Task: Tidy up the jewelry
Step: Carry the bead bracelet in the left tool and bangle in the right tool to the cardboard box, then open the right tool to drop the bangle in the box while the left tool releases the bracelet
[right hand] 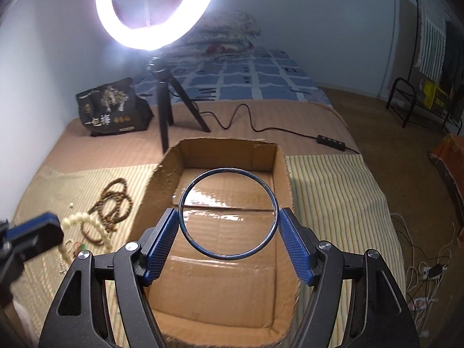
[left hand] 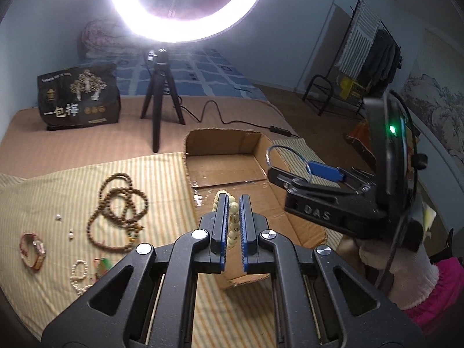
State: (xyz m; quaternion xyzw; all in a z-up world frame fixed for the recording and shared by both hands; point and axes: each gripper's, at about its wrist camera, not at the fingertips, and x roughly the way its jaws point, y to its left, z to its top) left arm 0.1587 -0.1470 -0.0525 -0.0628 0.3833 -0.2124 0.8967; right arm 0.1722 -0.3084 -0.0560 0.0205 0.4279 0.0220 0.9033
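My left gripper (left hand: 234, 203) is shut on a cream bead bracelet (left hand: 233, 220), held over the left wall of the open cardboard box (left hand: 229, 171). My right gripper (right hand: 228, 217) is shut across a thin dark metal bangle (right hand: 185, 232), which hangs above the box floor (right hand: 220, 284). From the left wrist view the right gripper (left hand: 293, 174) and the bangle (left hand: 271, 152) hover over the box's right side. In the right wrist view the left gripper (right hand: 37, 233) shows at the left edge with the cream bracelet (right hand: 84, 220) dangling from it.
On the striped cloth (left hand: 58, 185) lie a long brown bead string (left hand: 121, 208), a red band (left hand: 32, 249), a pearl bracelet (left hand: 79, 275) and small pearls (left hand: 59, 217). A ring light on a tripod (left hand: 161, 98), its cable (left hand: 232, 120) and a black bag (left hand: 78, 98) stand behind the box.
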